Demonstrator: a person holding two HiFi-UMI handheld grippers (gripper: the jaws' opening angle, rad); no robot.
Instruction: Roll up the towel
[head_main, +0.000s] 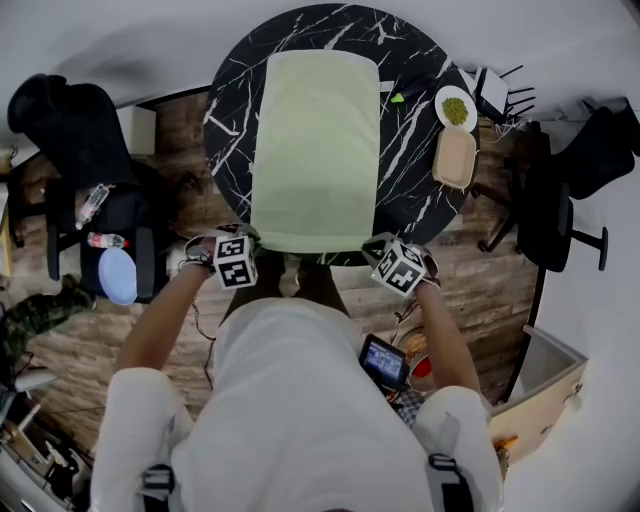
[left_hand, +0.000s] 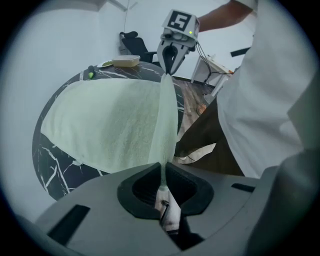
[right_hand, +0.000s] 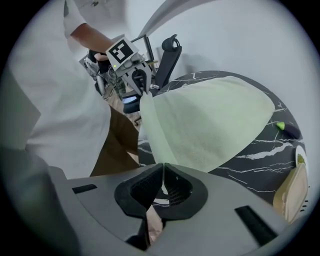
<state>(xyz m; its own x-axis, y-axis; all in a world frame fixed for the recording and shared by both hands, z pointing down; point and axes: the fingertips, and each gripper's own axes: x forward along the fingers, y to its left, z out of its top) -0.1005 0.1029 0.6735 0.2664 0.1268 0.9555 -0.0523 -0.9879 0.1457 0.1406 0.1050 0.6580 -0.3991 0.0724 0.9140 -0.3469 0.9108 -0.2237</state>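
1. The left tongs (head_main: 247, 240) and right tongs (head_main: 372, 246) each pinch a near corner of the towel (head_main: 315, 150).
2. Beyond them the towel lies flat on the bench (head_main: 228, 120); rolling has not begun.

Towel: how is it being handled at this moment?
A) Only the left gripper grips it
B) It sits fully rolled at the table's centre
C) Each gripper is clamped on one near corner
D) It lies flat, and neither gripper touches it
C: the left gripper and the right gripper each have their jaws shut on a near corner of the towel, whose near edge stretches between them while the rest lies spread on the table.
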